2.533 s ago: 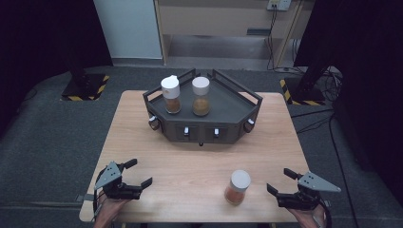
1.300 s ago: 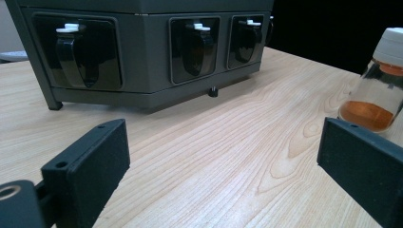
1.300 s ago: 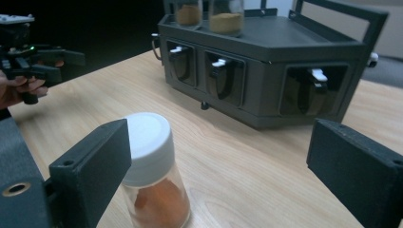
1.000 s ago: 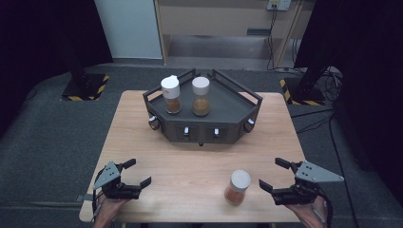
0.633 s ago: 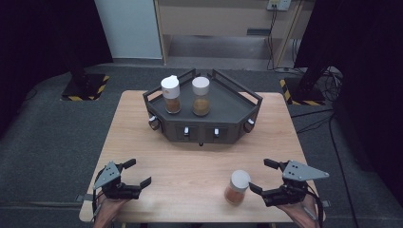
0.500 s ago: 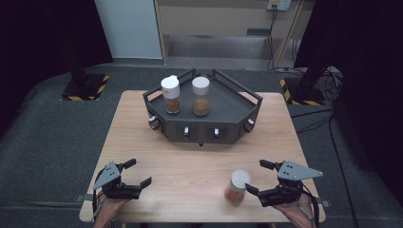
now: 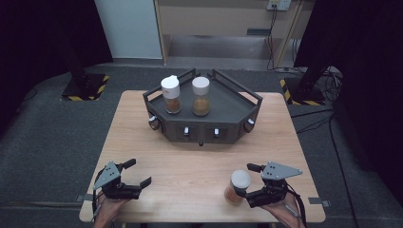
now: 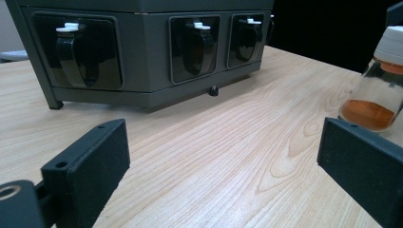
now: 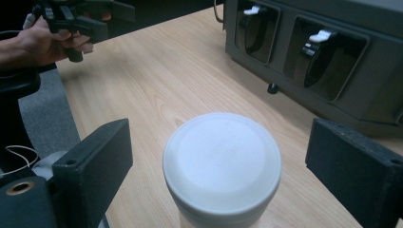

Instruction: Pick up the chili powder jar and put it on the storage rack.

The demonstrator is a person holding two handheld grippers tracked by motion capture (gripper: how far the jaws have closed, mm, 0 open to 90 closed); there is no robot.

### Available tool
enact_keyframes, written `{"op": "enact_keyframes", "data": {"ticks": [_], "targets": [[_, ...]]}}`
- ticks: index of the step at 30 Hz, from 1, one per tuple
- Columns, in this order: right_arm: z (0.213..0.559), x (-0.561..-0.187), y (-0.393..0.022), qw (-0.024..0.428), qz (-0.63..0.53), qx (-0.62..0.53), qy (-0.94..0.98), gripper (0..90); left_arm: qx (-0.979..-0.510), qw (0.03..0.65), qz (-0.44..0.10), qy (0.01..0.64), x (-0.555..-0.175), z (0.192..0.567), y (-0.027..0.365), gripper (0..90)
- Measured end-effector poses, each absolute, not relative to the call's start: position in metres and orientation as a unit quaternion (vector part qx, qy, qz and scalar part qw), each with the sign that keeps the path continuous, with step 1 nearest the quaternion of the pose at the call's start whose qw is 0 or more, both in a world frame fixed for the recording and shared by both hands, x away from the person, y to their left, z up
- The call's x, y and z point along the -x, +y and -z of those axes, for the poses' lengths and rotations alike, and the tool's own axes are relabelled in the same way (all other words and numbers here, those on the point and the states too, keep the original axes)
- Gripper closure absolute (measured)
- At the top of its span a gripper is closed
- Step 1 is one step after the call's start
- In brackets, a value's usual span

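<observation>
A glass jar point(image 7: 237, 186) with a white lid and orange powder stands near the table's front right; its lid point(image 9: 222, 161) sits low in the right gripper view. My right gripper point(image 7: 249, 184) has come up to it from the right. Its jaws have just been closing a little and stand on either side of the jar, with gaps left between pads and lid. My left gripper point(image 7: 138, 172) rests at the front left, open with bare wood between its jaws. The same jar point(image 8: 382, 80) shows at the far right of the left gripper view.
A dark grey tray point(image 7: 237, 90) on a base with front latches point(image 8: 142, 57) stands at the table's far middle. On it are two white-lidded jars point(image 7: 171, 94) point(image 7: 201, 96). Bare wood point(image 7: 190, 161) lies between the base and both grippers. The floor around is dark.
My right gripper has moved left along the front edge until its jaws straddle the jar. The left gripper and the jars have stayed put.
</observation>
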State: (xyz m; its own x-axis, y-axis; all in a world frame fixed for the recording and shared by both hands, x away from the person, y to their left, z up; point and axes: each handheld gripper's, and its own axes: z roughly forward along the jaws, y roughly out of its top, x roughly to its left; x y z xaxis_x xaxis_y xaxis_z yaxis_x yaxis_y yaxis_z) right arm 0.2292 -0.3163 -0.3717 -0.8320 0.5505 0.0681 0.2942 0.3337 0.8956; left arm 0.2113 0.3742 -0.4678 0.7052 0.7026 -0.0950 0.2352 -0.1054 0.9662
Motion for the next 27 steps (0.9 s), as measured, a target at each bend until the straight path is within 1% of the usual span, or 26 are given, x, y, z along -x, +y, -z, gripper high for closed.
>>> {"op": "enact_keyframes", "data": {"ticks": [3,7,13,17,18,27], "targets": [[0.377,-0.232,-0.315,0.119,-0.513,-0.266,0.807,9.3,-0.716,0.583,-0.2,0.327,-0.211,0.468,0.375,2.4],[0.383,-0.234,-0.314,0.116,-0.51,-0.268,0.809,12.1,-0.717,0.583,-0.199,0.327,-0.211,0.468,0.375,2.4],[0.39,-0.236,-0.313,0.113,-0.505,-0.261,0.815,20.4,-0.717,0.582,-0.2,0.327,-0.211,0.467,0.374,2.4],[0.395,-0.235,-0.312,0.122,-0.501,-0.256,0.818,31.8,-0.717,0.582,-0.2,0.328,-0.211,0.467,0.374,2.4],[0.397,-0.235,-0.313,0.121,-0.504,-0.254,0.817,32.8,-0.717,0.582,-0.2,0.328,-0.211,0.467,0.374,2.4],[0.392,-0.234,-0.307,0.129,-0.495,-0.245,0.824,33.3,-0.717,0.582,-0.201,0.327,-0.211,0.467,0.374,2.4]]}}
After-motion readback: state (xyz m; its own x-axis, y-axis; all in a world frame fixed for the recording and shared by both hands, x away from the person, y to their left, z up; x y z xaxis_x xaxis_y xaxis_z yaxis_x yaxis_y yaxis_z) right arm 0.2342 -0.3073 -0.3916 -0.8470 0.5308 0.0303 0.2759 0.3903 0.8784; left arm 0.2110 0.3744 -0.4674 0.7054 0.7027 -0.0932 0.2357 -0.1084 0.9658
